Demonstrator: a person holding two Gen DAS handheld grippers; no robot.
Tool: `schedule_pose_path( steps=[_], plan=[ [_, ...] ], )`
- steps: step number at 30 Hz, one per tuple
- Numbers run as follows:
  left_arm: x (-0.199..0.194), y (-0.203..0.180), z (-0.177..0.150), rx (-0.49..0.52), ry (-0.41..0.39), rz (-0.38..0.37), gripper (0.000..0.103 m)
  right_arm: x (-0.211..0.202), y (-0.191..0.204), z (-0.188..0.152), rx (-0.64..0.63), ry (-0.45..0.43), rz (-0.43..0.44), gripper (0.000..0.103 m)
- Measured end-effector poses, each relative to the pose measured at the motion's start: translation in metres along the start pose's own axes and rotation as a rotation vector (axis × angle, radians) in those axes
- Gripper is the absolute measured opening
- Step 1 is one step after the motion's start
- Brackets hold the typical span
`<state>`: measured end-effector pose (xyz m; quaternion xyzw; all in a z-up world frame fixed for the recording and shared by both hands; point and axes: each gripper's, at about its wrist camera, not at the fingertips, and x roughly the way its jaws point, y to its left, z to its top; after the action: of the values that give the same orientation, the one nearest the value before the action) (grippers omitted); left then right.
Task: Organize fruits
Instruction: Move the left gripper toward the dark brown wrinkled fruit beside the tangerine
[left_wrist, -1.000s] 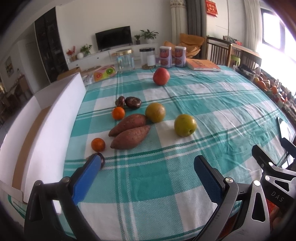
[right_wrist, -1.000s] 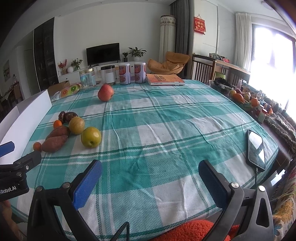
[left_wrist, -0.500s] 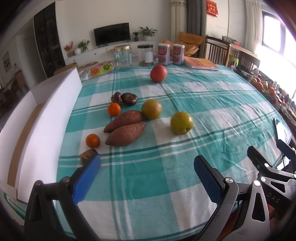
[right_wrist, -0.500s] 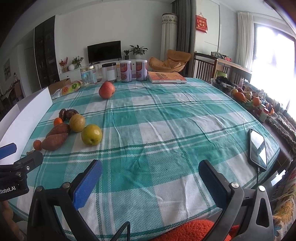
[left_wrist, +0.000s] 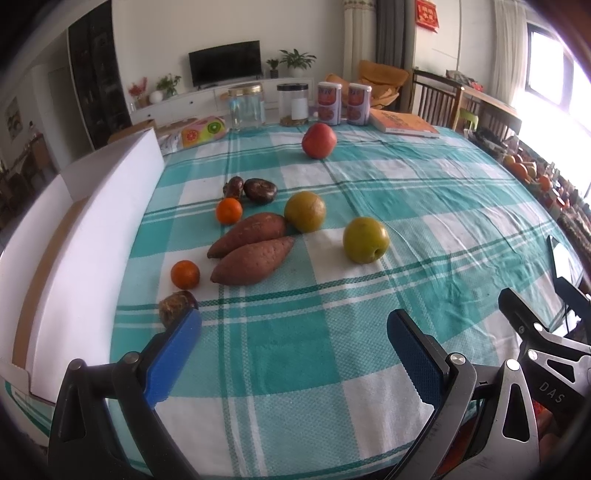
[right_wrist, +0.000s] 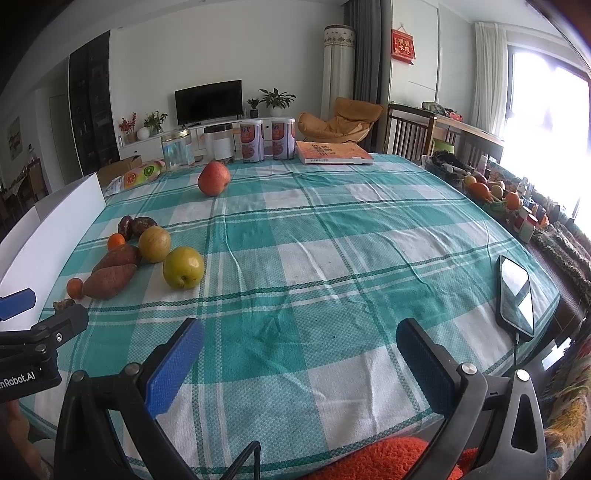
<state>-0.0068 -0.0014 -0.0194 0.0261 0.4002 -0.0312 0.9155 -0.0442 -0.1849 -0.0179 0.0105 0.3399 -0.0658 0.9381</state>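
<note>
1. Since the earlier frames, the left-wrist view has pulled back and tilted: a small brown wrinkled fruit (left_wrist: 176, 305), hidden behind the near-left pad a second ago, now shows just beyond it. Fruit positions on the cloth are unchanged.
2. Left gripper (left_wrist: 295, 332): tongs wide apart, nothing between them, hovering over the near part of the checked tablecloth (left_wrist: 295, 354). Right gripper (right_wrist: 299, 341): tongs likewise apart and empty, over bare cloth well right of the fruit.
3. Near left: small orange (left_wrist: 185, 274) just beside the near sweet potato (left_wrist: 253, 261). The far sweet potato (left_wrist: 246, 235) lies alongside it, the two touching or nearly so. Both long axes run near-left to far-right, with blunt ends near-left.
4. Middle: green apple (left_wrist: 365, 239) stands apart to the right, stem dimple facing near-right. Brownish round fruit (left_wrist: 305, 211) touches the far sweet potato's tip.
5. Farther: second small orange (left_wrist: 229, 210), then two dark fruits (left_wrist: 260, 190) side by side. Red apple (left_wrist: 318, 140) sits alone, far.
6. White box (left_wrist: 85, 236) runs along the left table edge; judged the likely destination, not confirmed.
7. Phone (right_wrist: 516, 293) lies near the right edge, cable attached.
8. Risks (judgement): gripping a sweet potato across its long axis near a taper could let it pivot or slip; a grip across the mid-body looks safer. Round fruit may roll if nudged by an open finger. The brown fruit beside the left pad could be knocked off the near edge.
</note>
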Motion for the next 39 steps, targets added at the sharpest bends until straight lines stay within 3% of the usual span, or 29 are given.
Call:
schedule_pose_path(
  steps=[39],
  plan=[
    [0.005,0.0077,-0.002,-0.027,0.029,-0.006,0.101,0.0029,0.0034,-0.0017,-0.006,0.014,0.005,0.103]
  ],
)
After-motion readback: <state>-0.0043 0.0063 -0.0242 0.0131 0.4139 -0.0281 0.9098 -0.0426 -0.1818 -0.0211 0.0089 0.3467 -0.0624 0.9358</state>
